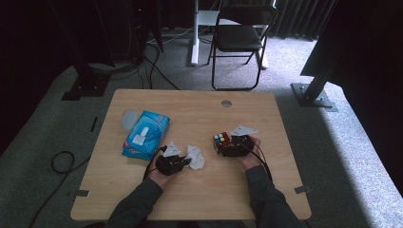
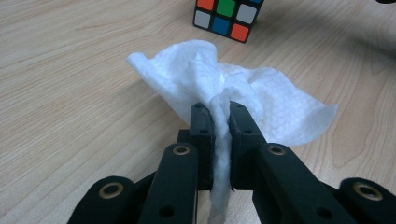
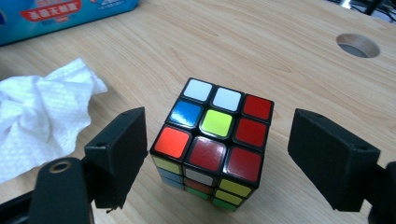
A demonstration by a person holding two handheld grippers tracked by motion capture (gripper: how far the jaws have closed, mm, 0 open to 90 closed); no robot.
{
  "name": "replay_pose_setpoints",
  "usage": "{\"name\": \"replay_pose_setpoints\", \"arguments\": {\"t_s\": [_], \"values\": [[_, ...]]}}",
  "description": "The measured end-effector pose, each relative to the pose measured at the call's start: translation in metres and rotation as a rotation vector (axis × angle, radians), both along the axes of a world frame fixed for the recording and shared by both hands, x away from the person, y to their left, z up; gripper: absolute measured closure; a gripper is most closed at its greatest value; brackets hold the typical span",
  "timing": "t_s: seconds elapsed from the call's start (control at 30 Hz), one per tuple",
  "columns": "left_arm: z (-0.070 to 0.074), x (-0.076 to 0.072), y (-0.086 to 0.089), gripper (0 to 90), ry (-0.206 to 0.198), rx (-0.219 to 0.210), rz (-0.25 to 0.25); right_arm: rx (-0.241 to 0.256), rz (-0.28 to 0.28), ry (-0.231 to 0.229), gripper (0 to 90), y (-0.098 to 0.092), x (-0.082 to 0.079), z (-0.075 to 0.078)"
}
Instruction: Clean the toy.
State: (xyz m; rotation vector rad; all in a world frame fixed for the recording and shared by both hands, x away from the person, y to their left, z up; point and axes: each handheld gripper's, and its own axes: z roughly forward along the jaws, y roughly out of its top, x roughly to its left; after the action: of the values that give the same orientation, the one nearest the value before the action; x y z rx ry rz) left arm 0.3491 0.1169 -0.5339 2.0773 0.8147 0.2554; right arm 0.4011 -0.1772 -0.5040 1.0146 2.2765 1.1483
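A crumpled white tissue [image 1: 196, 156] lies on the wooden table [image 1: 199, 194] left of centre. My left gripper [image 1: 188, 162] is shut on it; in the left gripper view the jaws [image 2: 219, 115] pinch a fold of the tissue [image 2: 187, 60], which fans out beyond them. A colour puzzle cube [image 1: 221, 141] stands on the table just right of the tissue. My right gripper [image 3: 224, 140] is open, one jaw on each side of the cube [image 3: 212, 144], the left jaw close to it and the right jaw clearly apart. The cube [image 2: 226, 16] also lies past the tissue.
A blue tissue pack [image 1: 145, 135] lies left of the left gripper, with a pale round object [image 1: 129, 118] at its far corner. A cable hole [image 1: 226, 103] is near the table's far edge. A folding chair [image 1: 240, 35] stands on the floor beyond.
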Motion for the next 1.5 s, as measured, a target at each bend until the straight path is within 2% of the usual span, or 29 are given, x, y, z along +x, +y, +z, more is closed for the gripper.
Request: {"name": "replay_pose_setpoints", "arguments": {"t_s": [0.3, 0.53, 0.9, 1.27, 1.5], "values": [[0.000, 0.000, -0.001, 82.2, 0.001, 0.000, -0.003, -0.036, 0.039, 0.003, 21.4, -0.011, 0.000, -0.003], [-0.001, 0.000, -0.001, 82.1, 0.002, 0.001, -0.004, -0.062, 0.068, 0.007, 22.7, -0.009, 0.001, -0.007], [-0.001, 0.000, -0.002, 82.1, 0.004, 0.002, -0.007, -0.040, 0.083, -0.006, 17.8, -0.007, 0.007, -0.011], [-0.001, 0.000, -0.002, 82.1, 0.004, -0.001, -0.007, -0.071, 0.136, 0.002, 13.4, 0.007, 0.021, -0.009], [-0.001, 0.000, -0.002, 82.1, 0.006, 0.001, -0.010, -0.043, 0.153, 0.019, 13.6, 0.006, 0.030, -0.014]]}}
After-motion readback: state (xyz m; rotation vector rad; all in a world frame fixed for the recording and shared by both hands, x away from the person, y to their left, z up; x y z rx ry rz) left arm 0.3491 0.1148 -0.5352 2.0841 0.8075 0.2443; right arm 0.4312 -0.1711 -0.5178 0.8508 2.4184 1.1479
